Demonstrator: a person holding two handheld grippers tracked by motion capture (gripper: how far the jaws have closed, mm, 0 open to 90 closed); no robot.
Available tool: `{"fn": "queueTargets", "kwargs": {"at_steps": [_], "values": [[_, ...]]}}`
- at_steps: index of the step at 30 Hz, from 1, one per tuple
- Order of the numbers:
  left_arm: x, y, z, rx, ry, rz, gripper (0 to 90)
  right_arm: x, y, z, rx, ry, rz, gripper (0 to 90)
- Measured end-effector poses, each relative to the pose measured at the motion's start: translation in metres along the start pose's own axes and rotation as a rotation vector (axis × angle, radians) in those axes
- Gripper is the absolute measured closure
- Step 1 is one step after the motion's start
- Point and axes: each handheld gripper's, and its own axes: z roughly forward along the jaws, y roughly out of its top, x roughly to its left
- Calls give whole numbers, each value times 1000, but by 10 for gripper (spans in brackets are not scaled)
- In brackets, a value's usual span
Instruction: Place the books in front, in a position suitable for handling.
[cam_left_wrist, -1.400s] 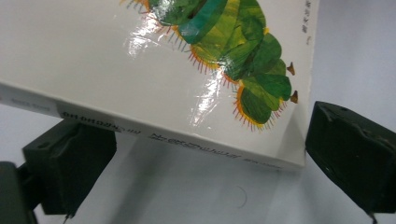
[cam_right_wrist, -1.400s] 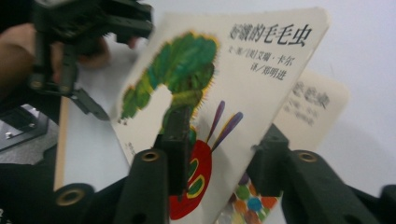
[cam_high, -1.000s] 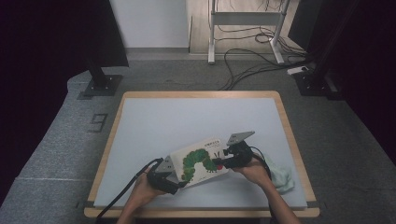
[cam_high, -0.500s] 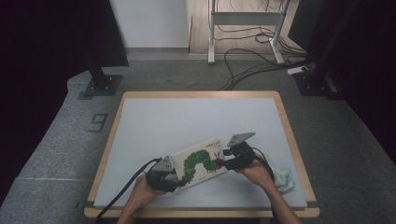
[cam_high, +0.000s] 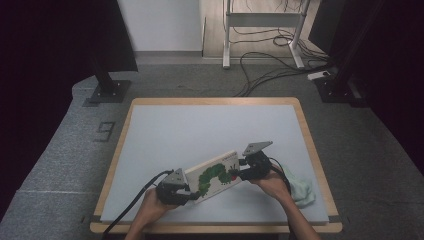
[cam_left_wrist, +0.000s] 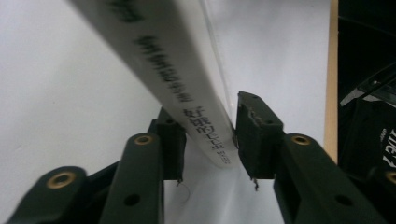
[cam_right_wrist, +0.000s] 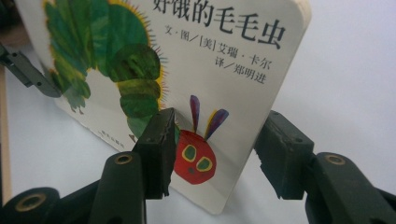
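The left tool (cam_high: 186, 193), jaws just closing, clamps the book (cam_high: 216, 176) by its spine; the right tool (cam_high: 242, 169) grips its cover end; lift both evenly.

Grey carpet floor (cam_high: 65, 165) around wood-rimmed table (cam_high: 215, 101). Beyond the tongs: white wall (cam_high: 160, 25), metal frame legs (cam_high: 227, 35), loose cables (cam_high: 260, 75) (tangled). Dark sides.

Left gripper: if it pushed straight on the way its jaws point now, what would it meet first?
The book: its spine edge already sits between the left gripper jaws, which have just been closing and now look pressed on it. Nothing else lies nearer; beyond is bare table.
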Motion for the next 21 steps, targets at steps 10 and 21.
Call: {"fn": "queueTargets", "kwargs": {"at_steps": [10,21], "values": [[4,0,-9,21,148,23,714,0,16,15,-39,-47,-32,470],[2,-19,4,2,151,-3,702,0,11,13,-55,-41,-25,470]]}}
